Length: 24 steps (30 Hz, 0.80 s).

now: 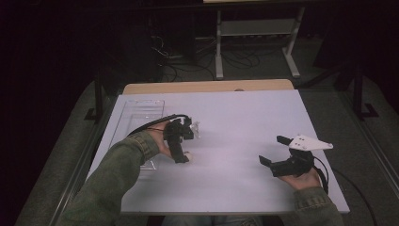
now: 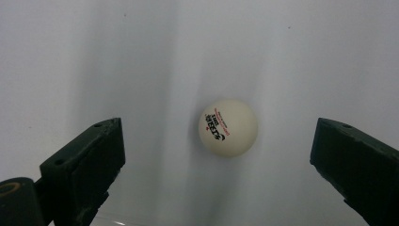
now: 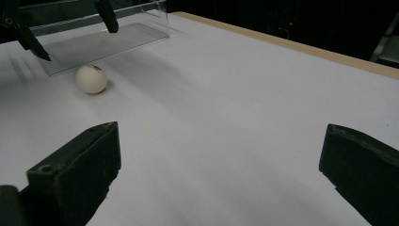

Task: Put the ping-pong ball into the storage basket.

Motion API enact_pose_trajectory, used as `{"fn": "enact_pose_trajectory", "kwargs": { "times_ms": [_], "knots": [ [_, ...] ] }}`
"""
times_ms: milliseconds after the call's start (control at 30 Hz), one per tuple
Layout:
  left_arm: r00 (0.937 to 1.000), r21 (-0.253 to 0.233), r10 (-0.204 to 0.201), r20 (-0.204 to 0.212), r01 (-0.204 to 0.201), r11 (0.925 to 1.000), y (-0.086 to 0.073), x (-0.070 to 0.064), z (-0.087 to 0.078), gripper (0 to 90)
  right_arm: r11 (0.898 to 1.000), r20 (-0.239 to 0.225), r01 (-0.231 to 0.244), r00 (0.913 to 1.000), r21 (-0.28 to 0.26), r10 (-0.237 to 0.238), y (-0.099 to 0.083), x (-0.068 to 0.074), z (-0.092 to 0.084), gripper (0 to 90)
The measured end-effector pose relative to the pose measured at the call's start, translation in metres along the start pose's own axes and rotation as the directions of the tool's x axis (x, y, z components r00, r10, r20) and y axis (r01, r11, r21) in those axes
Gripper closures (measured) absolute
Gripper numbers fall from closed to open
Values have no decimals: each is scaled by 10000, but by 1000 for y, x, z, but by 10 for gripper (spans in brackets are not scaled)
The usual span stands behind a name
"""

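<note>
The work in hand looks to be picking up the single white ball, which rests on the white table just beside the clear plastic tray, off the tray's near right corner. The left gripper hangs directly over the ball with its jaws wide apart, and in the left gripper view the ball sits between them but nearer the right-hand jaw than the left. To do this step well, the person would likely do best to shift the gripper slightly so the ball lies midway between the jaws, then come straight down until the pads flank its widest part, and close slowly; a light, round ball will probably squirt sideways if one jaw touches first or if the pads bite above its middle. A gentle squeeze should be enough, since the ball seems to weigh almost nothing and hard pressure could pop it out. The right gripper is well apart from the ball, on the side away from the tray, its jaws also spread wide and holding nothing; it looks toward the ball and tray across bare table. Counted: one ball, printed with small red and dark lettering; one clear tray, which looks empty; two grippers, one per hand; one table.
</note>
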<state>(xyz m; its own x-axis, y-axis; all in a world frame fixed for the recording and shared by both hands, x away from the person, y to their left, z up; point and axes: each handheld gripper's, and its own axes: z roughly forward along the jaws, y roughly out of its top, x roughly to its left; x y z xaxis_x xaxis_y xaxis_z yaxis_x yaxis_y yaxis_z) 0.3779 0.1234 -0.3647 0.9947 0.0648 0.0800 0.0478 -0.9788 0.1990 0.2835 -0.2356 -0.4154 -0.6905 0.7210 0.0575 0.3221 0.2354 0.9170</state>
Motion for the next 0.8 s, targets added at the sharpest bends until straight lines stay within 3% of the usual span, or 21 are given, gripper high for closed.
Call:
{"fn": "enact_pose_trajectory", "kwargs": {
  "times_ms": [800],
  "knots": [
    [10000,188,-58,59,57,9998,-3,1,12,37,10000,-3,81,10000,8,-81,0,0,0,0]
  ]
}}
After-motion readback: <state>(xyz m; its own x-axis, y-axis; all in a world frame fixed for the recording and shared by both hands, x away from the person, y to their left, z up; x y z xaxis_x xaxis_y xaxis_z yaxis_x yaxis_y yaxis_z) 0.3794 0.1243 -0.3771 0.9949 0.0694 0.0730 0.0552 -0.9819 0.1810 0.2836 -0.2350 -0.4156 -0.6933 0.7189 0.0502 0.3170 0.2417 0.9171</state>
